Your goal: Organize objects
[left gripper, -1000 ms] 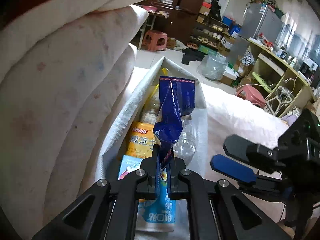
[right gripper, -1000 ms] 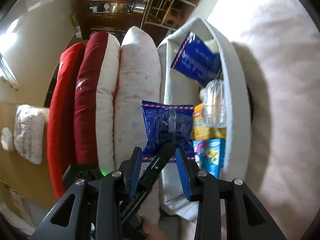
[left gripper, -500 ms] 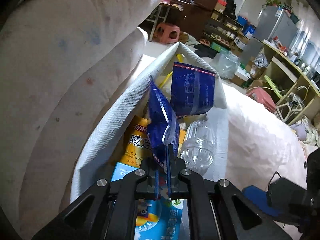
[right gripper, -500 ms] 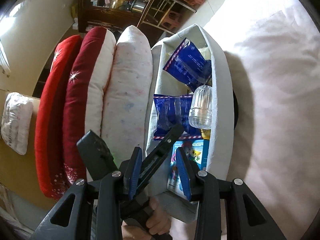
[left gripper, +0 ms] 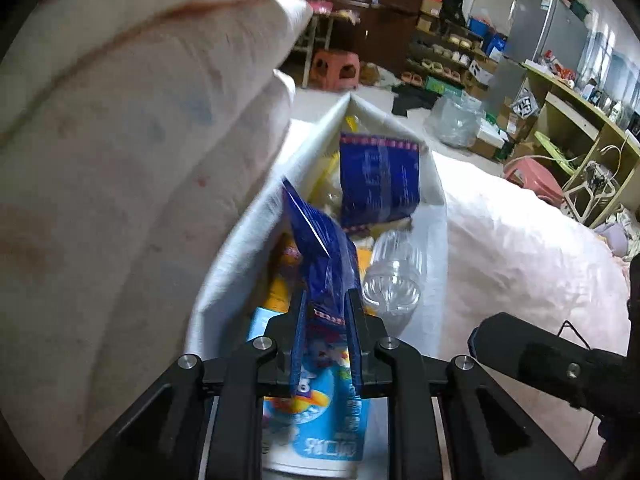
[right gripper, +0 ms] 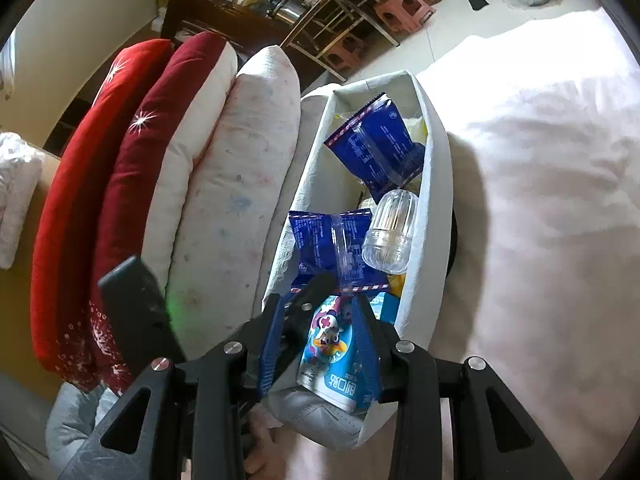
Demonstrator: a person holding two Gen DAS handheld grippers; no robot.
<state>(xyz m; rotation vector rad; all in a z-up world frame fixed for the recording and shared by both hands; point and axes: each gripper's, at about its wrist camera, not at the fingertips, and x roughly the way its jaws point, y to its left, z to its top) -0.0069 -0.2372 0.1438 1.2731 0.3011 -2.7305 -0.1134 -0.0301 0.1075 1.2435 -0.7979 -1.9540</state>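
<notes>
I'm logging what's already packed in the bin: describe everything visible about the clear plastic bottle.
The clear plastic bottle is transparent, ribbed and looks empty, with no label visible. It lies tilted inside the white fabric bin, against its right wall, one end resting on the far blue snack packet. The near blue snack packet lies right beside it.

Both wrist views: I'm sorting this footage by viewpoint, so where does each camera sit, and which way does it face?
Left wrist: sits on the left gripper, looking along the white fabric bin toward the cluttered room; its fingers flank the blue snack packet, and the right gripper's body shows at lower right.
Right wrist: sits on the right gripper, higher, looking down into the bin beside the white pillow; the left gripper's finger shows.
Shared: bin, blue packet, clear plastic bottle, milk carton.
</notes>
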